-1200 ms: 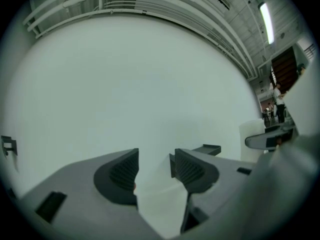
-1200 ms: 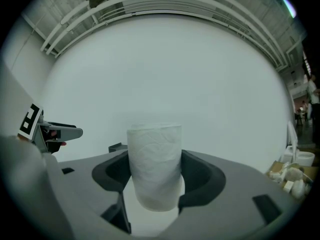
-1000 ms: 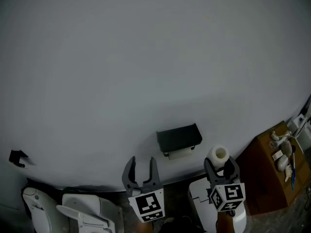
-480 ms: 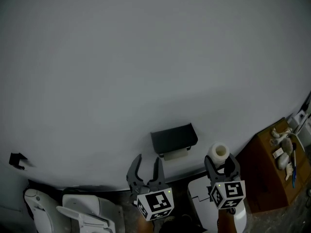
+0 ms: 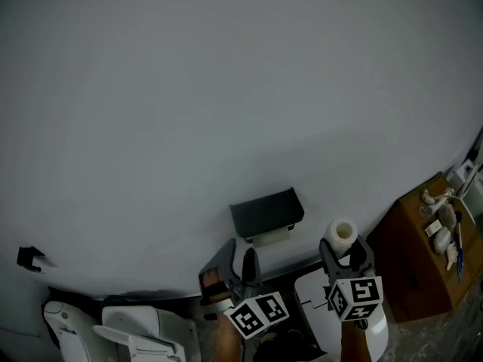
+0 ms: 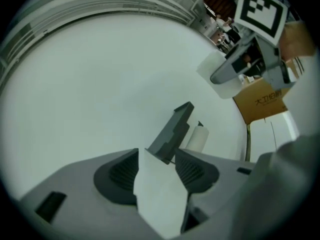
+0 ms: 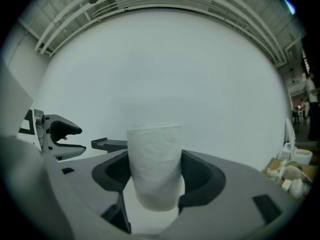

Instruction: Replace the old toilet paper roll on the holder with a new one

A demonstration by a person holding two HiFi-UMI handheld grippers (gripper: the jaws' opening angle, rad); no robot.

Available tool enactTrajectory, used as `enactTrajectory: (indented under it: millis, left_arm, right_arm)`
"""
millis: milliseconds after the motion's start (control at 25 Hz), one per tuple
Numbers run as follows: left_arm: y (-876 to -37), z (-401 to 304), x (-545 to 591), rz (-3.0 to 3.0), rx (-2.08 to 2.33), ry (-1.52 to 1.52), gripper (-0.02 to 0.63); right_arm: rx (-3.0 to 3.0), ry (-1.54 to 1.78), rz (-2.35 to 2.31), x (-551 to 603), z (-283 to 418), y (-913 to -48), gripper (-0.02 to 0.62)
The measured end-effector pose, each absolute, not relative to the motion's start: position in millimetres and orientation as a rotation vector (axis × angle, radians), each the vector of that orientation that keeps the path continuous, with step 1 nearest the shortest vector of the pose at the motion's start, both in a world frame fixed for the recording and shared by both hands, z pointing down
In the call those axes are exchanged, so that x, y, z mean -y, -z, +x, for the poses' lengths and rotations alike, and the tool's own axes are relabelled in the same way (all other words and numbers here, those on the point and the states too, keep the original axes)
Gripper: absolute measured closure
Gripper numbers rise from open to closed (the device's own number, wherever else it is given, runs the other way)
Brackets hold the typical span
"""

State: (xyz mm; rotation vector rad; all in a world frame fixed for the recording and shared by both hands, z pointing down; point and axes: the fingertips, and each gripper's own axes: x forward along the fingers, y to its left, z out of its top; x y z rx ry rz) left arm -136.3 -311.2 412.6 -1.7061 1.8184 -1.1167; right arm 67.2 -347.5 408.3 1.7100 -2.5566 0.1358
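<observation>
1. Nearest, lower right of the head view: right gripper (image 5: 342,246) clamped on the full white toilet paper roll (image 5: 341,233), held upright with its hollow core facing up and a jaw pressed to each side.
2. Lower centre, just beside it: left gripper (image 5: 238,249), tilted, jaws apart and gripping nothing, aimed up toward the holder but short of it.
3. Just above and between the two tools: black box-shaped wall holder (image 5: 266,211), with the thin, nearly spent pale roll (image 5: 272,237) hanging under its cover, touched by neither gripper.
4. Lower left corner: white toilet (image 5: 132,326). Right edge: brown cardboard box (image 5: 411,270) with small clutter on top. Behind everything: plain grey-white wall (image 5: 226,89).
5. Judged early in the job: new roll already in hand and waiting, old roll not yet off. Left to do: pull the spent roll free with the empty gripper, set it aside, then seat the new roll on the holder.
</observation>
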Motion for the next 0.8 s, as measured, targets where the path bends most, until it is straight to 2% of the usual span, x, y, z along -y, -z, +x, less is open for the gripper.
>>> enactTrajectory:
  millis: [280, 800]
  left_arm:
    - [-438, -122, 317, -1.577, -1.657, 1.320, 0.394]
    - [-482, -89, 337, -1.568, -1.474, 1.451, 0.394]
  right_arm:
    - [2.535, -0.153, 1.736, 345, 80, -412, 0.296]
    - [2.492, -0.171, 1.790, 346, 103, -419, 0.296]
